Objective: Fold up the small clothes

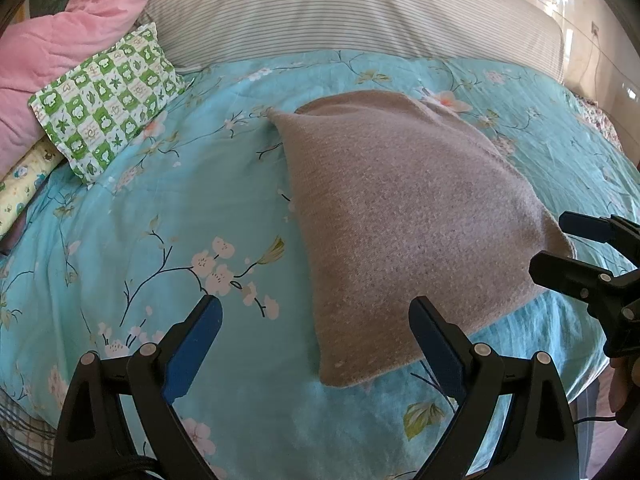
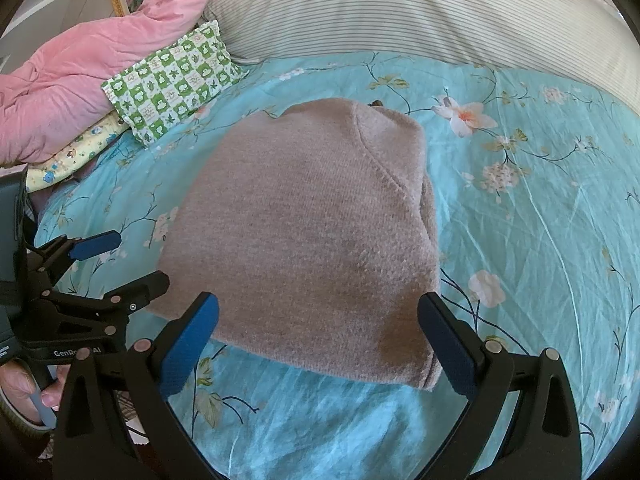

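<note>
A pinkish-brown knitted garment [image 1: 404, 216] lies folded into a compact block on the turquoise flowered bedspread [image 1: 140, 232]; it also shows in the right wrist view [image 2: 304, 236]. My left gripper [image 1: 316, 320] is open and empty, hovering over the garment's near left corner. My right gripper [image 2: 318, 320] is open and empty, hovering over the garment's near edge. Each gripper shows in the other's view: the right one [image 1: 560, 246] at the garment's right corner, the left one [image 2: 132, 260] at its left edge, both with jaws apart.
A green-and-white checked cloth [image 1: 104, 104] lies at the back left beside a pink quilt [image 1: 68, 36] and a yellow printed cloth [image 1: 24, 184]. A striped pillow [image 1: 352, 12] runs along the back. The bed's near edge drops off at lower right [image 1: 596, 384].
</note>
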The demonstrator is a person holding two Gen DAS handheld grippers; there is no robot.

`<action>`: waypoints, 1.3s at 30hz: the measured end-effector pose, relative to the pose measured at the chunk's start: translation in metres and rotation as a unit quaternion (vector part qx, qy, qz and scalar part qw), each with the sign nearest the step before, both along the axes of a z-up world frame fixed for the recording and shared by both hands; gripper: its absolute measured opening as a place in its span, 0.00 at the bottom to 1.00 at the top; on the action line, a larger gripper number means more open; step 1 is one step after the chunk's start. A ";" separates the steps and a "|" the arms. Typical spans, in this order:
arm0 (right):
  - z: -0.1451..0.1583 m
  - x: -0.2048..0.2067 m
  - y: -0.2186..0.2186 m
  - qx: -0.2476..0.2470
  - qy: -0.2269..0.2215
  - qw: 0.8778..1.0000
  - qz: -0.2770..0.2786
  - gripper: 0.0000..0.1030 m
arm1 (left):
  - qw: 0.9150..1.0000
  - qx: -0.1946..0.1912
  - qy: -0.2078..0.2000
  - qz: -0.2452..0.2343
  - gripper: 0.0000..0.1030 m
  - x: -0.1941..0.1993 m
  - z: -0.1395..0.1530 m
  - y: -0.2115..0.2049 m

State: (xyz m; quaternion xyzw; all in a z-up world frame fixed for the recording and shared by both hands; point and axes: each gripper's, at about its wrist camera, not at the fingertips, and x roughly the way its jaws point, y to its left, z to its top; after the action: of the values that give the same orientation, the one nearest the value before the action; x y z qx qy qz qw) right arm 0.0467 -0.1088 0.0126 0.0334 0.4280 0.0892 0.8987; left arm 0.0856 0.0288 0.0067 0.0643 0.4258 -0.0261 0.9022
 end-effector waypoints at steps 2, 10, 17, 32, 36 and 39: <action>0.000 0.000 0.000 0.001 0.000 1.000 0.001 0.97 | 1.000 0.000 0.000 0.000 0.92 0.000 0.000 0.000; 0.000 0.000 0.000 0.000 0.000 1.000 0.001 0.97 | 1.000 0.001 -0.001 0.000 0.92 0.000 0.001 -0.001; 0.000 0.000 0.001 0.000 0.000 1.000 0.000 0.97 | 1.000 0.001 -0.001 0.000 0.92 0.000 0.002 -0.002; 0.001 0.000 0.001 0.001 0.000 1.000 0.000 0.97 | 1.000 0.000 -0.002 0.000 0.92 -0.001 0.003 -0.003; 0.001 0.001 0.001 0.000 0.000 1.000 0.000 0.97 | 1.000 0.000 -0.002 -0.001 0.92 -0.001 0.003 -0.003; 0.001 0.001 0.001 0.001 0.000 1.000 0.000 0.97 | 1.000 0.000 -0.002 -0.002 0.92 -0.002 0.003 -0.004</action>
State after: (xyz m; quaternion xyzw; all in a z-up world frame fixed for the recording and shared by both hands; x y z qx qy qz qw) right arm 0.0474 -0.1078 0.0136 0.0339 0.4276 0.0896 0.8989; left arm 0.0838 0.0253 0.0102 0.0658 0.4235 -0.0280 0.9031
